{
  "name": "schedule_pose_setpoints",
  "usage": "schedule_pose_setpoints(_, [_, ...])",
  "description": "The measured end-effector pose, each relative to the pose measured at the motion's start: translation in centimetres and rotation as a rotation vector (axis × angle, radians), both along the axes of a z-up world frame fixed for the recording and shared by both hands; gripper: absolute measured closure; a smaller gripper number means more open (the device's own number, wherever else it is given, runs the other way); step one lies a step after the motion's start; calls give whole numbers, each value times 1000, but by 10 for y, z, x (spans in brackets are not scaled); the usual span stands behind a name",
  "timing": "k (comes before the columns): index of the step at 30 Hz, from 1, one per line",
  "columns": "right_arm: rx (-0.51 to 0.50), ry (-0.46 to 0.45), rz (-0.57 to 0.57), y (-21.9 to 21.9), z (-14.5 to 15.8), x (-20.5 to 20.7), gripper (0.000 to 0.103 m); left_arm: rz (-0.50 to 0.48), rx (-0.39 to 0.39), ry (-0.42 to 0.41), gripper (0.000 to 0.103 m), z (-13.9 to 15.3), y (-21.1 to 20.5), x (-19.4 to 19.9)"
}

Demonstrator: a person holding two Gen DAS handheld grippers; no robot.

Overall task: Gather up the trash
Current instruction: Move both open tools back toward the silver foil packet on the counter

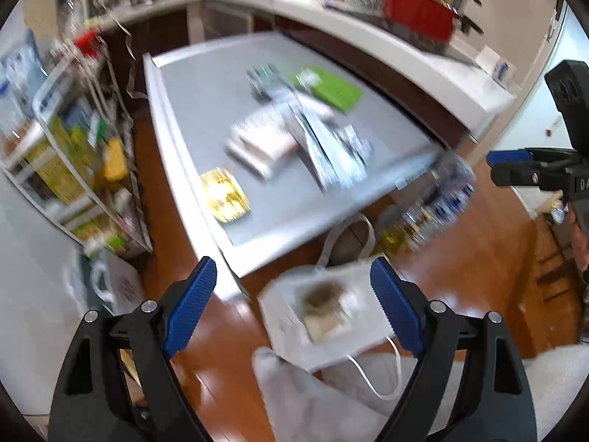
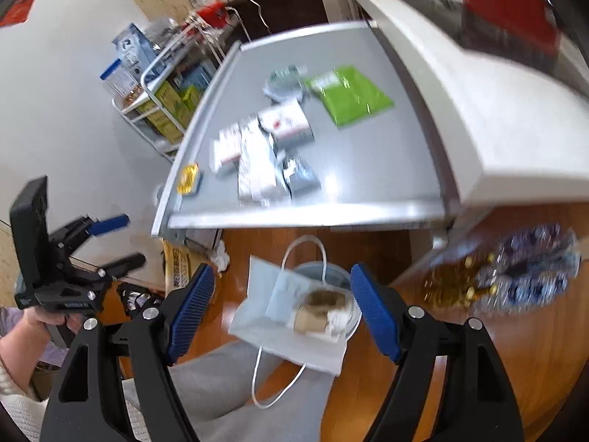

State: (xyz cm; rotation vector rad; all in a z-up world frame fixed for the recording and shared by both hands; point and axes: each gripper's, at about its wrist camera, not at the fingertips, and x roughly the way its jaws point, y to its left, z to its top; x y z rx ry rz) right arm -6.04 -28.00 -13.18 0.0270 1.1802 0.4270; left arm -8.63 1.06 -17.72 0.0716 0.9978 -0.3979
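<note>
Left gripper: held low over the wooden floor, aimed toward the table; its blue-padded fingers are spread wide and grasp nothing. In the right wrist view it shows at the far left, gripped by the person's hand, jaws apart.

Right gripper: also held low, pointing at the table's near edge; its blue fingers stand wide apart and empty. In the left wrist view it shows at the right edge.

Shelf cart: left of the table, stacked with yellow and green packages, blurred.

Table: grey top with a pale raised rim, pushed against a white counter.

Trash on the table: a gold wrapper near the left front corner; white packets in the middle; silver foil wrappers lying partly over them; a grey packet at the back; a green packet to its right. All are blurred by motion, so their print cannot be read.

White paper bag: open, with white loop handles, on the floor in front of the table and below both grippers, next to the person's grey-clad leg. Brownish crumpled bits lie inside it.

Pail: greyish, on the floor behind the bag, partly hidden by it.

Bottles: a wrapped pack on the floor, to the right, under the counter's end.
</note>
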Motion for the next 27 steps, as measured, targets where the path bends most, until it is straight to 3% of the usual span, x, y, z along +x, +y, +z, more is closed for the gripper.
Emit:
schedule_pose_setpoints(2, [-69,-51,25,11,2,11,24,26,25,-43,13,8,3,9])
schedule_pose_setpoints(5, [-96,-87,56,27,-2,32,23,76,81,-72,9,5,9,30])
schedule_pose_setpoints(11, [-145,-86,102,66,-26,71,23,153,7,2,9,-15,21,73])
schedule_pose_setpoints(14, [-172,-61,106,81,-42,88,23,155,15,6,9,-27,18,83])
schedule_pose_setpoints(16, [-174,-46,112,87,-49,95,23,142,9,33,19,-36,14,89])
schedule_pose_setpoints(17, [-176,-43,113,88,-51,96,23,132,3,51,29,-39,12,92])
schedule_pose_setpoints(23, [-167,-29,102,88,-52,100,23,147,31,115,31,-61,7,102])
schedule_pose_setpoints(27, [-164,-18,88,85,-54,103,23,150,79,97,31,-62,0,108])
